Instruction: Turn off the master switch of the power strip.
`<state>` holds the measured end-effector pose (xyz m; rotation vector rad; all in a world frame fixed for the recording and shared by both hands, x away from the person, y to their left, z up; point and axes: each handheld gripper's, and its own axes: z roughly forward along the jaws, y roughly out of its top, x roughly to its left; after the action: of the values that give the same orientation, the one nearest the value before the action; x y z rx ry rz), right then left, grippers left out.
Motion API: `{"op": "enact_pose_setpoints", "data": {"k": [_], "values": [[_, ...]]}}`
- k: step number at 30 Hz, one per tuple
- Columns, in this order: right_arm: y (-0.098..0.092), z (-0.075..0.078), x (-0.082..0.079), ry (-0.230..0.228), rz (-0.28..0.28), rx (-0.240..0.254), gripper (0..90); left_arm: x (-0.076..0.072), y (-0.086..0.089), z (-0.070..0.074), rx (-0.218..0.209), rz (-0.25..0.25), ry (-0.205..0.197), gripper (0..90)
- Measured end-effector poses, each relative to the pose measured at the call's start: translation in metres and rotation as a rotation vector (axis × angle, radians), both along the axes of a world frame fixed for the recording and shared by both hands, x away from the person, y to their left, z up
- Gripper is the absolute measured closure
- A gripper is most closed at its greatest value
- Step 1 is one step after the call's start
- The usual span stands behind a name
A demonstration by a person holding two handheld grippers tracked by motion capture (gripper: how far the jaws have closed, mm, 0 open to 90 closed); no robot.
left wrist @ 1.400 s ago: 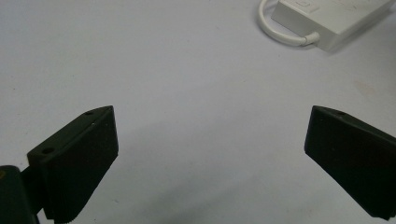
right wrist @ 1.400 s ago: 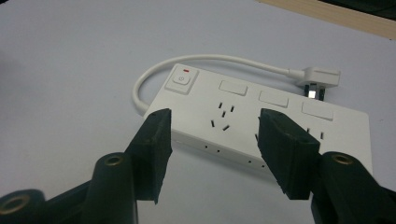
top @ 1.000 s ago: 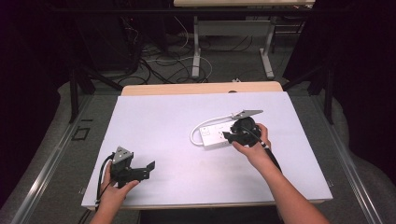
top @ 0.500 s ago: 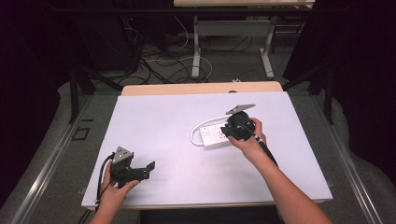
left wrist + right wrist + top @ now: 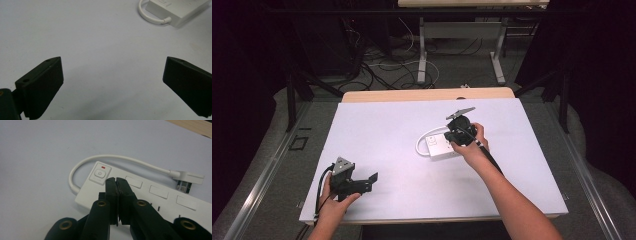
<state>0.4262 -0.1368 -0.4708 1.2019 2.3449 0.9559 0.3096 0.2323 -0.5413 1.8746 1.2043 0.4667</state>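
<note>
A white power strip lies on the white table, right of centre, with its short white cable looping round to a flat plug. Its power button sits at the near end under a small red light. My right gripper is shut, jaws pressed together with nothing between them, their tips just over the strip next to the button; the same gripper hovers over the strip in the high view. My left gripper rests open near the table's front left, and its jaws stand wide apart over bare table, the strip far ahead.
A wooden table edge runs behind the white surface. Beyond it are metal desk legs and loose cables on the floor. Dark frame rails flank both sides.
My right gripper has moved a little away from the person and toward the strip's button end, tilting down over it. The left gripper has stayed in place.
</note>
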Motion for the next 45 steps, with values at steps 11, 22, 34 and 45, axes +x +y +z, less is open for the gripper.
{"op": "enact_pose_setpoints", "data": {"k": [11,22,34,45], "values": [[0.005,-0.011,0.011,0.022,-0.001,-0.012,90.0,0.000,0.001,-0.001,-0.002,0.005,0.001,3.5],[0.020,-0.014,0.015,0.029,0.011,-0.013,90.0,0.000,0.001,-0.001,0.000,0.001,0.003,3.5],[0.038,-0.018,0.017,0.070,0.031,0.000,90.0,0.000,0.002,0.000,-0.001,0.001,0.002,3.5],[0.045,-0.030,0.027,0.095,0.016,-0.010,90.0,0.000,0.002,0.000,-0.002,0.000,0.002,3.6]]}}
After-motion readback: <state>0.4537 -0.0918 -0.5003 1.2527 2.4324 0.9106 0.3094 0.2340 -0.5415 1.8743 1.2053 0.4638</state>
